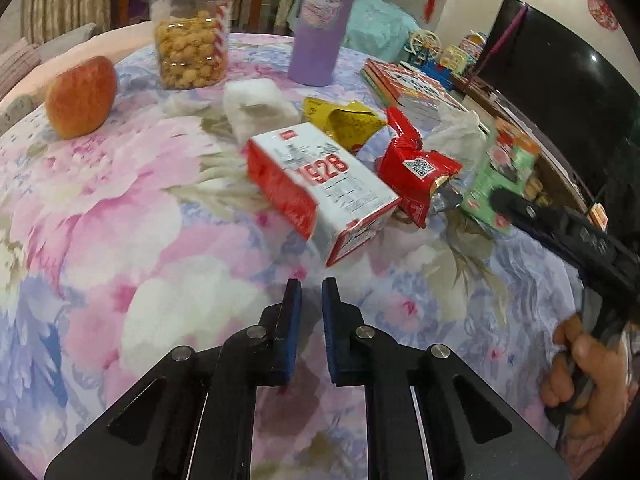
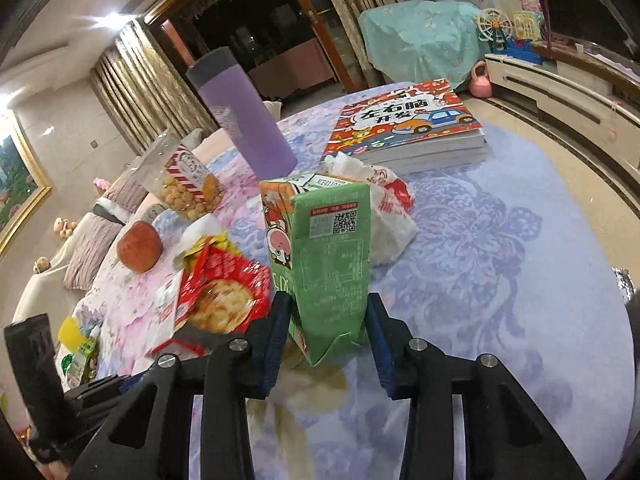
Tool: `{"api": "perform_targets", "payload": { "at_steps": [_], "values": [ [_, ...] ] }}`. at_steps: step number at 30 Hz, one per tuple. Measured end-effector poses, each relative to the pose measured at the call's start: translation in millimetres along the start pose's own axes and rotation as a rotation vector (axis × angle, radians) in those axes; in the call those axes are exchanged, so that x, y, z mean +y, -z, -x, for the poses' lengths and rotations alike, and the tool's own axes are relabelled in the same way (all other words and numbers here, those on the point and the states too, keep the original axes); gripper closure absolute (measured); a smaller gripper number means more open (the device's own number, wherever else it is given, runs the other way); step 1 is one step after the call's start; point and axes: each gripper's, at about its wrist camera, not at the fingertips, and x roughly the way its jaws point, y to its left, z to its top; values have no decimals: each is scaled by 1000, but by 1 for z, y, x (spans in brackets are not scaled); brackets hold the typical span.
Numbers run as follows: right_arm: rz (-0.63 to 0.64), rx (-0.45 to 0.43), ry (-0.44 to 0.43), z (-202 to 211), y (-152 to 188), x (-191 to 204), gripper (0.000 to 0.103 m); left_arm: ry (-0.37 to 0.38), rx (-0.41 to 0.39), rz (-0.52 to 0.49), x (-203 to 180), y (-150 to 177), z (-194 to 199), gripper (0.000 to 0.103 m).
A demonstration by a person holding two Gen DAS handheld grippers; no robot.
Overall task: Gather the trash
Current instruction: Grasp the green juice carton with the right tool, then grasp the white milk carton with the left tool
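1. Left wrist view: the left claw (image 1: 311, 292) hangs over the floral tabletop (image 1: 120, 240) with its two blue pads drawn near together, a narrow gap between them and nothing in it.
2. At 12 o'clock from that claw lies a red-and-white carton (image 1: 320, 188) on its side, just beyond the fingertips and not touched.
3. At 1 o'clock, a red snack wrapper (image 1: 416, 168) lies against the carton's far end, with a yellow wrapper (image 1: 344, 120) behind it and a crumpled white tissue (image 1: 460, 128) further right.
4. At 2 o'clock the right claw (image 1: 500, 200) reaches a green drink carton (image 1: 500, 172); a hand (image 1: 580, 368) grips its handle at 3 o'clock.
5. At 10 o'clock sits an apple (image 1: 80, 96); at 11 o'clock a clear snack jar (image 1: 192, 40); at 12 o'clock a purple cup (image 1: 320, 28).
6. Right wrist view: the right claw (image 2: 328, 308) has its pads pressed on both sides of the upright green drink carton (image 2: 332, 256), pinching its lower part.
7. At 1 o'clock beyond it lies a stack of books (image 2: 408, 128).
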Motion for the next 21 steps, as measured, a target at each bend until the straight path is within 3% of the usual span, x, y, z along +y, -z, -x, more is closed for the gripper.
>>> {"api": "perform_targets", "payload": {
  "at_steps": [3, 6, 9, 13, 21],
  "values": [
    [-9, -10, 3, 17, 13, 4, 66, 7, -9, 13, -4, 0, 3, 56],
    [-23, -28, 5, 30, 25, 6, 71, 1, -33, 6, -14, -6, 3, 46],
    [-53, -36, 11, 41, 36, 2, 70, -54, -40, 1, -25, -14, -5, 26],
    [-69, -36, 24, 47, 43, -3, 70, -109, -20, 33, -28, -26, -21, 20],
    [-89, -45, 19, 50, 49, -2, 70, -159, -38, 54, -24, -33, -31, 19]
  ]
}}
